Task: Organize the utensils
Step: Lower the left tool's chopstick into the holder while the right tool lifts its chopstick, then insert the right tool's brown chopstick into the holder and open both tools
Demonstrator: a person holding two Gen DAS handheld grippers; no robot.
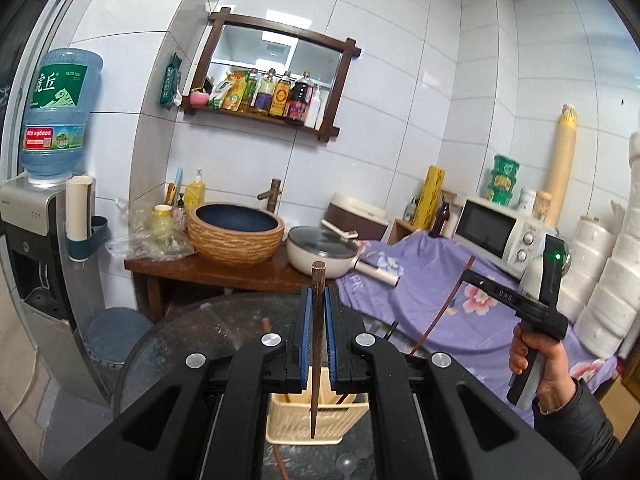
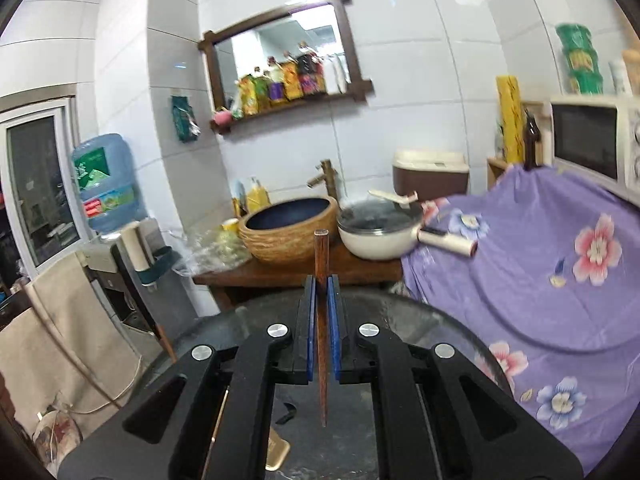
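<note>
My left gripper [image 1: 319,300] is shut on a dark wooden chopstick [image 1: 317,320] held nearly upright, its thin tip hanging over a cream perforated utensil basket [image 1: 308,420] on the round glass table [image 1: 224,320]. My right gripper [image 2: 322,292] is shut on a second reddish-brown chopstick [image 2: 321,256], also upright, its tip above the glass table [image 2: 420,316]. In the left wrist view the right gripper [image 1: 468,272] shows at the right, held by a hand, with its chopstick [image 1: 440,312] slanting down.
A wooden counter [image 1: 224,270] behind the table carries a woven basin [image 1: 236,232] and a lidded cream pan [image 1: 324,250]. A purple floral cloth [image 1: 460,300] covers the surface at right, with a microwave [image 1: 496,236]. A water dispenser [image 1: 36,240] stands left. A gold object [image 2: 276,452] lies on the table.
</note>
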